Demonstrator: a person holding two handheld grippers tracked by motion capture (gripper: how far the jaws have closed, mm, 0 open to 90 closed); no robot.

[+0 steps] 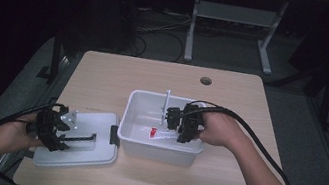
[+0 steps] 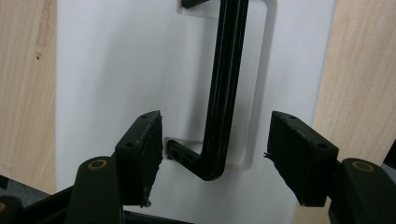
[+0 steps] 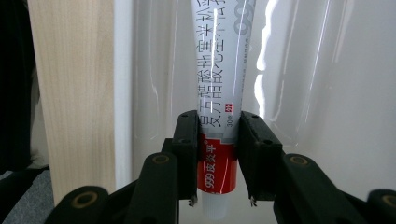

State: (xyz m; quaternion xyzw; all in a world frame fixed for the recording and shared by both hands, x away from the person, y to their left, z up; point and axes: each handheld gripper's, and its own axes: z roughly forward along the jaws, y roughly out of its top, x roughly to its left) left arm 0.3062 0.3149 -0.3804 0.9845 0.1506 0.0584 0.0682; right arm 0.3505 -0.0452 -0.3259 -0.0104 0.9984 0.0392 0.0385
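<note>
A white and red ointment tube point(image 3: 219, 98) with printed characters hangs inside the white plastic bin point(image 1: 136, 143); my right gripper point(image 3: 218, 158) is shut on the tube's red end. In the high view the tube point(image 1: 159, 133) shows beside my right gripper point(image 1: 181, 126) above the bin's near side. The bin's white lid point(image 1: 84, 152) lies flat on the table to the left, its black handle point(image 2: 224, 93) on top. My left gripper point(image 2: 215, 161) hovers over the lid with its jaws open on either side of the handle's end, not touching it. It also shows at the lid's left edge point(image 1: 56, 130).
The wooden table point(image 1: 104, 77) has a round cable hole point(image 1: 205, 81) at its far right. A thin white stick point(image 1: 166, 104) stands up inside the bin. Black cables trail from both grippers. Beyond the table a grey desk frame point(image 1: 235, 18) stands on dark floor.
</note>
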